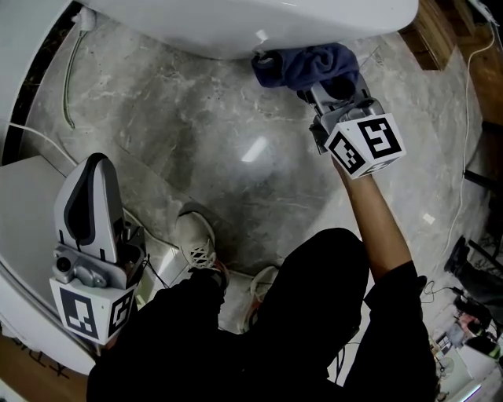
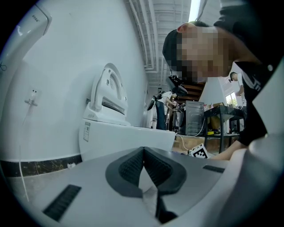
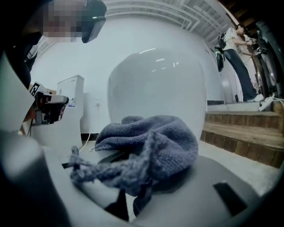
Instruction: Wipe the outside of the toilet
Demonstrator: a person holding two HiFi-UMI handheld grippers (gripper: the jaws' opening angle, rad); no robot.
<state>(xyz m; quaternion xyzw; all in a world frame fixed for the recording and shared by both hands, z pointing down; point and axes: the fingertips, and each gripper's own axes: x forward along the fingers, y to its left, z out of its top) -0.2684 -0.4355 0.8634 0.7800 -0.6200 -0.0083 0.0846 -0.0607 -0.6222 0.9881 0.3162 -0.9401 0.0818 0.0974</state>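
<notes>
Marble floor (image 1: 236, 141); outstretched right gripper (image 1: 324, 88), cloth (image 1: 306, 64) against toilet (image 1: 236, 23).

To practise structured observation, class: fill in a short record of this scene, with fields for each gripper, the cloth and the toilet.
Left gripper: shut, empty, held away from the toilet
Right gripper: shut on the blue cloth
Cloth position: bunched, up at the bowl's lower outside; contact unclear
Toilet colour: white
Floor: grey marble

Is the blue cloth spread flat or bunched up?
Bunched up: the cloth sits crumpled in the right gripper, by the toilet.
</notes>
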